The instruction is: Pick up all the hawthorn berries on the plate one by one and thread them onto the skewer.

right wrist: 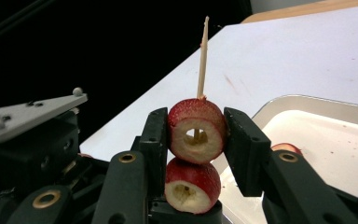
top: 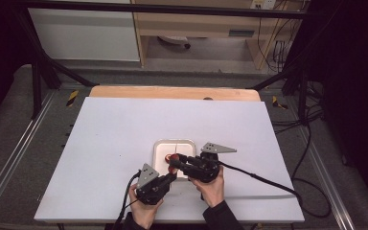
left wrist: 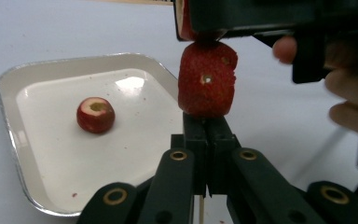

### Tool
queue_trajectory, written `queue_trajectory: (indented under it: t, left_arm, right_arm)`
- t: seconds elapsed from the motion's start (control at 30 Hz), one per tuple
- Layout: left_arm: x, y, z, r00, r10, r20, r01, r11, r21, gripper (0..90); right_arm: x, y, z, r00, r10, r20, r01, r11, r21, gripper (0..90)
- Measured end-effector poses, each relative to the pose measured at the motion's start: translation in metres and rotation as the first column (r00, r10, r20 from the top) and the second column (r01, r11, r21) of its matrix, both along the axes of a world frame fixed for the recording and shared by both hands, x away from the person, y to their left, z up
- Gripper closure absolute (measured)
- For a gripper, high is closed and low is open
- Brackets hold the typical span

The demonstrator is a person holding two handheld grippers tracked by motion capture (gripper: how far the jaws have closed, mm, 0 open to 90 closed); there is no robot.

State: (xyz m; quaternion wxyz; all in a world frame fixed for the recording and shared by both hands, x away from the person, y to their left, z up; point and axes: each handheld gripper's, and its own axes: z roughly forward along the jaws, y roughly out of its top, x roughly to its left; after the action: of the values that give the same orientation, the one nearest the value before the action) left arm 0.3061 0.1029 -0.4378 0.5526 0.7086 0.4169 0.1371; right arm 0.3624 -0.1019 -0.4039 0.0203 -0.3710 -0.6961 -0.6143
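Note:
In the left gripper view my left gripper (left wrist: pixel 208 123) is shut on a thin wooden skewer (left wrist: pixel 199 207) that stands upright between its jaws. A red cored fruit piece (left wrist: pixel 207 79) is threaded on the skewer just above the jaw tips. Right above it, a second red cored piece (right wrist: pixel 191 112) sits on the skewer (right wrist: pixel 203 56), and my right gripper (right wrist: pixel 196 133) is shut on its sides. The lower piece (right wrist: pixel 191 184) touches it from below. From the high view both grippers, left (top: pixel 171 176) and right (top: pixel 175 160), meet at the near edge of the tray (top: pixel 191 143).
The shallow foil tray (left wrist: pixel 9 84) holds one more cored red piece (left wrist: pixel 95 114) and a few red specks. It lies on a white board (top: pixel 115 129) over a wooden table. Cables trail from both grippers toward the near and right edges.

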Motion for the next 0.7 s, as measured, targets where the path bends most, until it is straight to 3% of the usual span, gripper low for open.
queue_trajectory:
  t: [0.07, 0.13, 0.2, 0.33, 0.47, 0.57, 0.7]
  left_arm:
    - [0.001, 0.003, 0.003, 0.9999, 0.005, 0.012, -0.005, 0.9999, 0.016, 89.2]
    - [0.001, 0.004, 0.003, 0.9999, 0.007, 0.014, -0.007, 0.9997, 0.023, 89.1]
    - [0.002, 0.007, 0.0, 0.9999, 0.011, 0.003, -0.011, 0.9997, 0.021, 89.0]
    - [0.001, 0.015, -0.002, 0.9995, 0.028, 0.014, -0.029, 0.9981, 0.054, 88.8]
    - [-0.002, 0.027, -0.002, 0.9983, 0.053, 0.024, -0.055, 0.9944, 0.091, 88.6]
    - [-0.003, 0.035, -0.005, 0.9979, 0.063, 0.014, -0.064, 0.9926, 0.103, 88.5]
    - [-0.003, 0.046, -0.006, 0.9963, 0.083, 0.018, -0.085, 0.9898, 0.114, 88.4]
  right_arm:
    - [-0.001, 0.004, 0.005, 0.9994, 0.009, 0.032, -0.009, 1.0, -0.007, 62.3]
    - [0.0, 0.005, 0.004, 0.9998, 0.01, 0.018, -0.011, 1.0, 0.014, 61.2]
    - [0.001, 0.006, 0.003, 0.9994, -0.001, 0.034, 0.001, 1.0, 0.011, 42.8]
    - [0.003, -0.002, 0.013, 0.9934, -0.031, 0.11, 0.034, 0.999, -0.025, 29.0]
    - [0.008, -0.011, 0.019, 0.9885, -0.035, 0.147, 0.052, 0.992, -0.111, 17.1]
    - [0.012, -0.013, 0.018, 0.9908, -0.007, 0.135, 0.032, 0.982, -0.186, 13.1]
    - [0.019, -0.013, 0.015, 0.9941, 0.023, 0.106, 0.004, 0.969, -0.246, 11.2]
